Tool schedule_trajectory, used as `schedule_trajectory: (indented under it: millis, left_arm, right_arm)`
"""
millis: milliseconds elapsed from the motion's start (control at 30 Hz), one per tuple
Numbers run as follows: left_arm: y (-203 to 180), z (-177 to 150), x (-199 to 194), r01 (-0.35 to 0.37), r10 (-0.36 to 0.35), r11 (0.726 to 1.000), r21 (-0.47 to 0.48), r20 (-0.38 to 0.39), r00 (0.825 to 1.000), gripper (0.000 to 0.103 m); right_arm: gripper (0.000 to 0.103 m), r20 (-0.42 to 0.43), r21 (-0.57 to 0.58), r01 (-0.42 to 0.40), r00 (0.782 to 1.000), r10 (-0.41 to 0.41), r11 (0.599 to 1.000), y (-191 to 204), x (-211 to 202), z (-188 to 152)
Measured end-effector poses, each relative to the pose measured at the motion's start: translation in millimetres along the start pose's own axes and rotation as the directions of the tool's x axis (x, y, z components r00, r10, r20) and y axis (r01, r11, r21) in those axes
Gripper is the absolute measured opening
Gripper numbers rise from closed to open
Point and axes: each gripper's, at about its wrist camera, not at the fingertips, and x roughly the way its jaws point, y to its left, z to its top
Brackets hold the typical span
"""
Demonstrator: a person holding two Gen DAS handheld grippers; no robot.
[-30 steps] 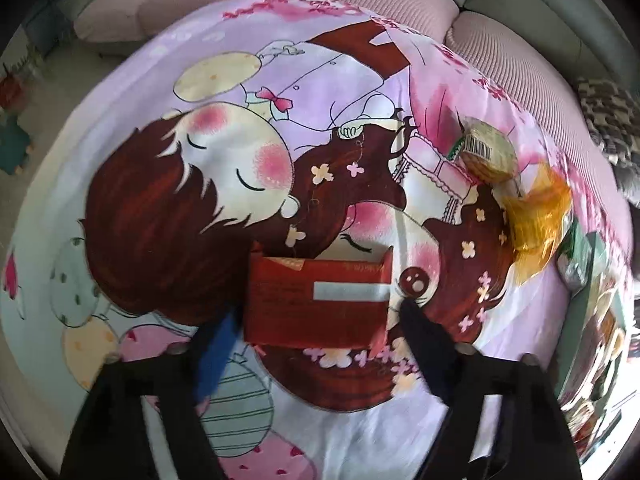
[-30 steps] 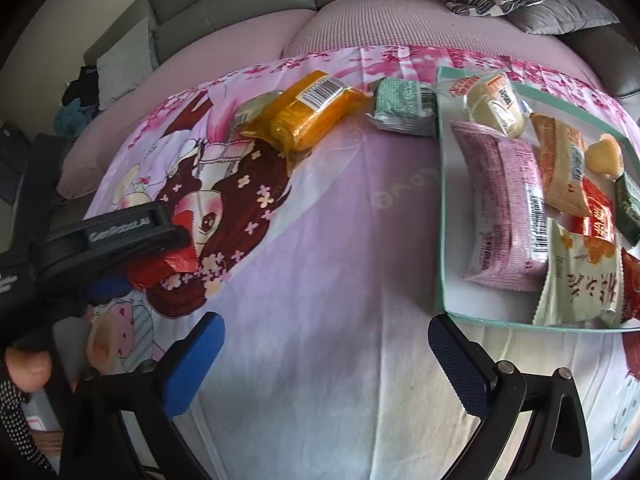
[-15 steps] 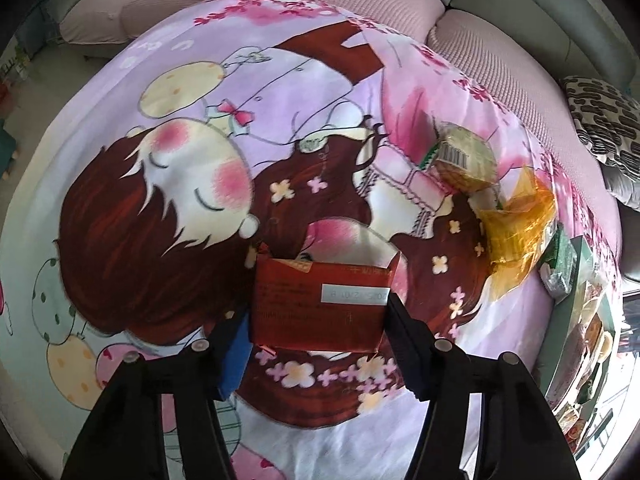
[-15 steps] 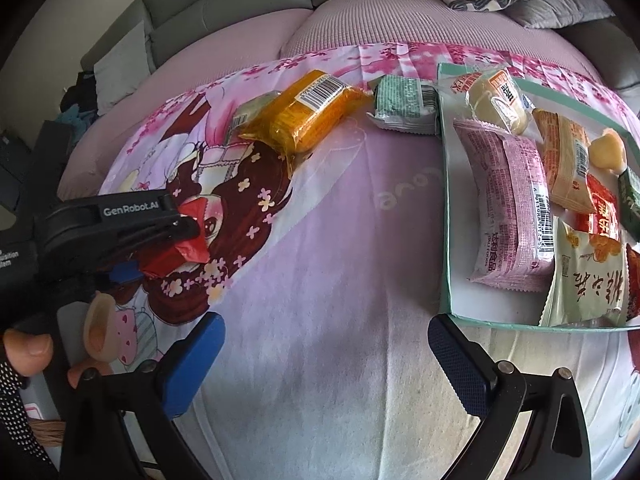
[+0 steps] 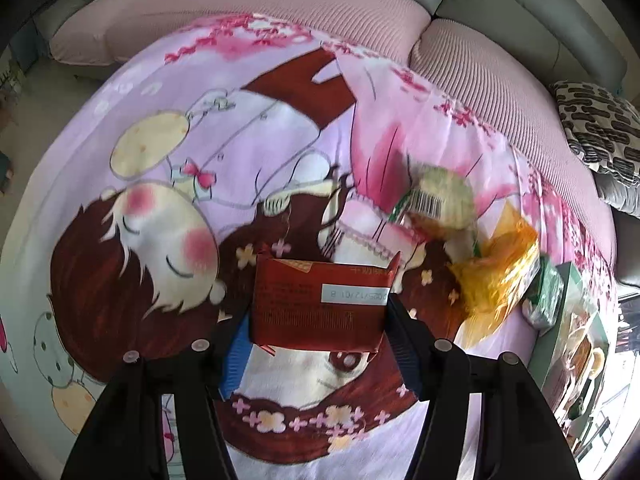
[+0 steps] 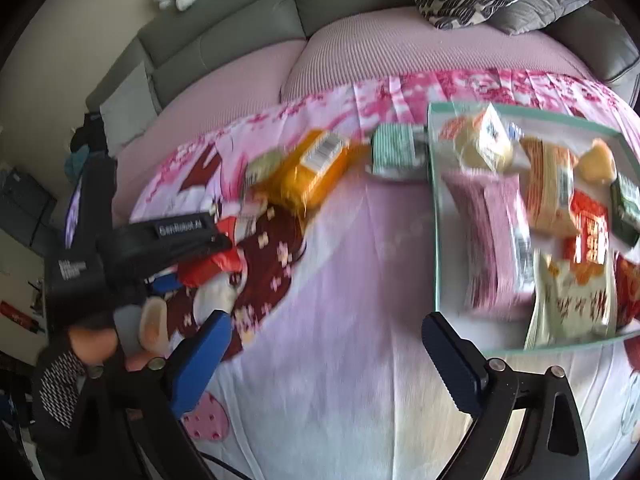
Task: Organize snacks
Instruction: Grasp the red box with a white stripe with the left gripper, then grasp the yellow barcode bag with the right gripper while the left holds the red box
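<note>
The cartoon-printed sheet point(image 5: 168, 208) stretches beyond both views, and the tray point(image 6: 434, 216) holding snacks is motion-blurred and cut off at the right-wrist view's right edge. The red snack packet point(image 5: 320, 304), clear of both pads a second ago, now sits clamped in the left gripper point(image 5: 316, 344) over the sheet. The right gripper point(image 6: 328, 364), its jaws lately narrowing, stays wide and empty.

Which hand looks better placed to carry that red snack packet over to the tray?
The left. Its tool already clamps the red packet between its fingers. The right tool hangs open with nothing between its fingers, nearer the tray but away from the packet.
</note>
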Motion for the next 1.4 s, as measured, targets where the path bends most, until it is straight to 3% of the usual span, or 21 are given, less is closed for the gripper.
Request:
schedule_trajectory:
  millis: [467, 733, 1000, 1400]
  left_arm:
    - [12.4, 36.9, 16.8, 0.013, -0.013, 0.999, -0.047, 0.007, 1.000, 0.064]
    - [17.4, 42.9, 23.1, 0.007, -0.007, 0.999, -0.053, 0.002, 1.000, 0.064]
    - [6.5, 46.8, 26.5, 0.012, -0.012, 1.000, -0.023, -0.001, 1.000, 0.064]
    - [-0.9, 42.0, 30.1, -0.005, 0.005, 1.000, 0.002, -0.019, 1.000, 0.064]
  right_arm:
    - [0.076, -0.053, 0.100, -0.013, 0.998, 0.019, 0.995, -3.0, 32.1, 76.0]
    - [0.063, -0.126, 0.188, -0.037, 0.990, 0.062, 0.981, -1.0, 74.3, 105.3]
    - [0.058, -0.170, 0.239, -0.024, 0.983, 0.066, 0.971, 1.7, 108.4, 113.8]
    - [0.049, -0.192, 0.166, 0.039, 0.981, -0.006, 0.985, 6.0, 128.3, 104.6]
